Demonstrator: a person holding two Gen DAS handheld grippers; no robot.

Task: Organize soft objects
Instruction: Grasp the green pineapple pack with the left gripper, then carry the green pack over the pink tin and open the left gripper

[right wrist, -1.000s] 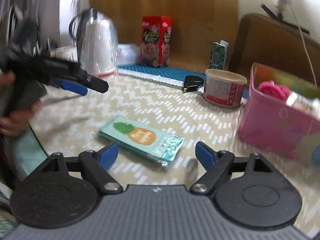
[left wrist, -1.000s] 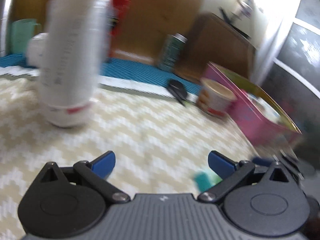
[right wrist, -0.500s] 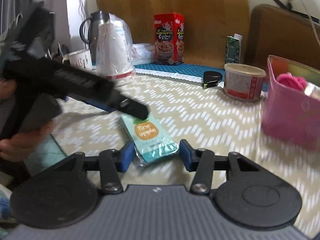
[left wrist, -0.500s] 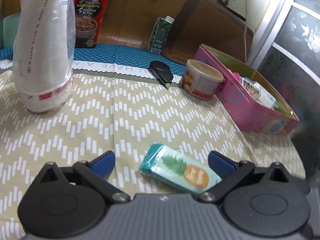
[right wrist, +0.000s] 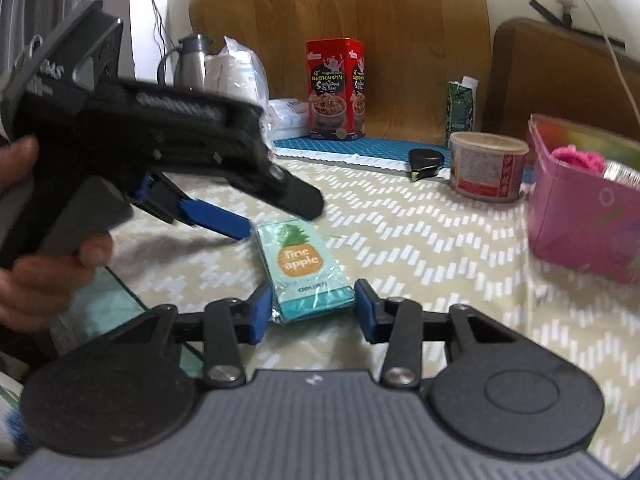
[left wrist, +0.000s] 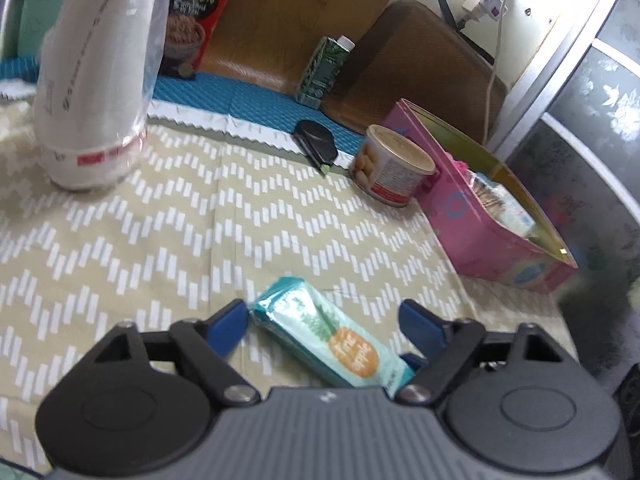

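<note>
A teal tissue pack with a pineapple print lies flat on the zigzag cloth. My right gripper has its jaws narrowed around the pack's near end, pads close to or touching both sides. My left gripper is open with the pack's other end between its fingers, left pad touching; it also shows in the right wrist view, reaching in from the left. A pink box at the right holds a pink soft item and packets.
A round tin and a black tape measure stand beside the box. A bagged stack of white cups, a red snack box, a green carton and a kettle stand behind.
My right gripper has moved onto the pack and narrowed around its end. My left gripper has swung down from the cups and come to the pack's other end, jaws partly narrowed.
</note>
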